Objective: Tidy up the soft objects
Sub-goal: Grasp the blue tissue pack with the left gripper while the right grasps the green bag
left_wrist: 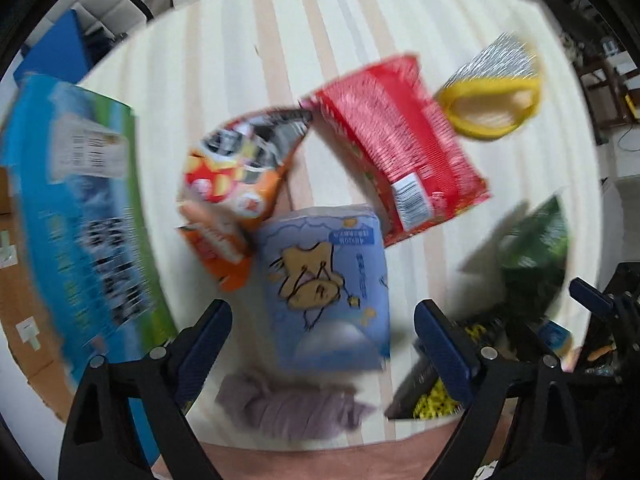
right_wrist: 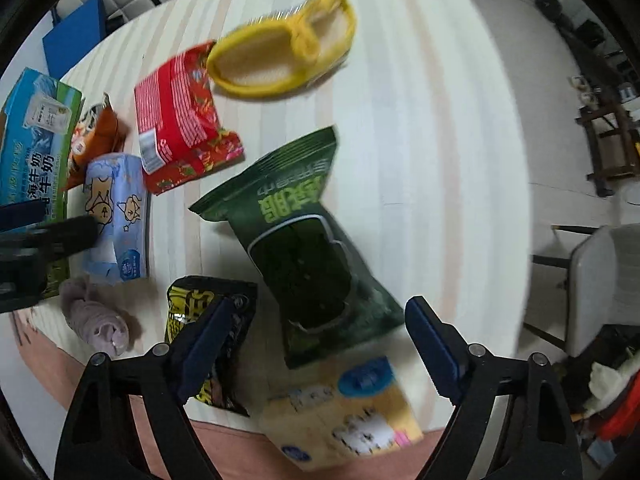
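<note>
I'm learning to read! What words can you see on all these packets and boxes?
"牛奶", printed large twice, on the blue-green milk carton.
Light green characters on the dark green packet: upside down and blurred, unreadable.
Small print on the red packet: too small.
Label on the blue tissue pack: too blurred.
Yellow-black packet: unreadable.

the left claw (left_wrist: 323,320) hangs wide open over a blue tissue pack (left_wrist: 326,280) on the striped desk (left_wrist: 224,60), a purple cloth (left_wrist: 292,408) just below it.

Striped table (right_wrist: 420,128), green pouch (right_wrist: 312,240), yellow slipper (right_wrist: 280,52), blue tissue pack (left_wrist: 328,280), purple cloth (left_wrist: 288,412)
</note>
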Available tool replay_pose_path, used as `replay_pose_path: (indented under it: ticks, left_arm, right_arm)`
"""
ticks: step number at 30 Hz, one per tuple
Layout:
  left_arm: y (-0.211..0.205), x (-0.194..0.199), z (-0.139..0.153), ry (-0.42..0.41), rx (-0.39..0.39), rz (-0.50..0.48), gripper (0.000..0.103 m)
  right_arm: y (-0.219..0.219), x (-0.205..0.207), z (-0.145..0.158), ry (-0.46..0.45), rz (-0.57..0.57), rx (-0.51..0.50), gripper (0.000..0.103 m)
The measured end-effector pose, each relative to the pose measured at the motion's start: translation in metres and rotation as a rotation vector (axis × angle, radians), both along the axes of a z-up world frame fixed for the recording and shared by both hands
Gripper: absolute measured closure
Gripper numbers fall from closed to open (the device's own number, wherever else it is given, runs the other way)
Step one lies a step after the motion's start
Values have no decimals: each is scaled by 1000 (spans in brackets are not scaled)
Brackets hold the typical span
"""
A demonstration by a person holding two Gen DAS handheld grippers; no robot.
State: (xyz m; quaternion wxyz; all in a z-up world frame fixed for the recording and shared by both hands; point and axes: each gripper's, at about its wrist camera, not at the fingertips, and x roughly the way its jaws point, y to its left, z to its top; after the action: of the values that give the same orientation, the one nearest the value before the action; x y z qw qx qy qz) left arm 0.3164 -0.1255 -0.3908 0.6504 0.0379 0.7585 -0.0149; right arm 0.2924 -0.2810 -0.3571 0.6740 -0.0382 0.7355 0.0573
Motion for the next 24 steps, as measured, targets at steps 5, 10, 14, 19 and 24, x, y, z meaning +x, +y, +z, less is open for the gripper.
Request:
replay_pose_path:
  ticks: [5, 10, 14, 19, 24]
  left_arm:
    - [5, 5, -25, 34, -24, 43, 25]
    - [6, 5, -33, 30, -25, 35, 50]
    - [6, 2, -20, 14, -28, 41, 62]
    - [14, -7, 14, -63, -31, 55, 66]
    - [31, -30, 72, -154, -80, 97, 66]
  right_arm:
    - [2, 5, -28, 18, 13, -19, 23]
    - [-6, 10, -44, 21, -18, -24, 44]
    - [-10, 7, -48, 27, -61, -9, 55]
    - [-22, -3, -36, 48, -157, 44, 64]
    - [-20, -19, -7, 23, -182, 83, 64]
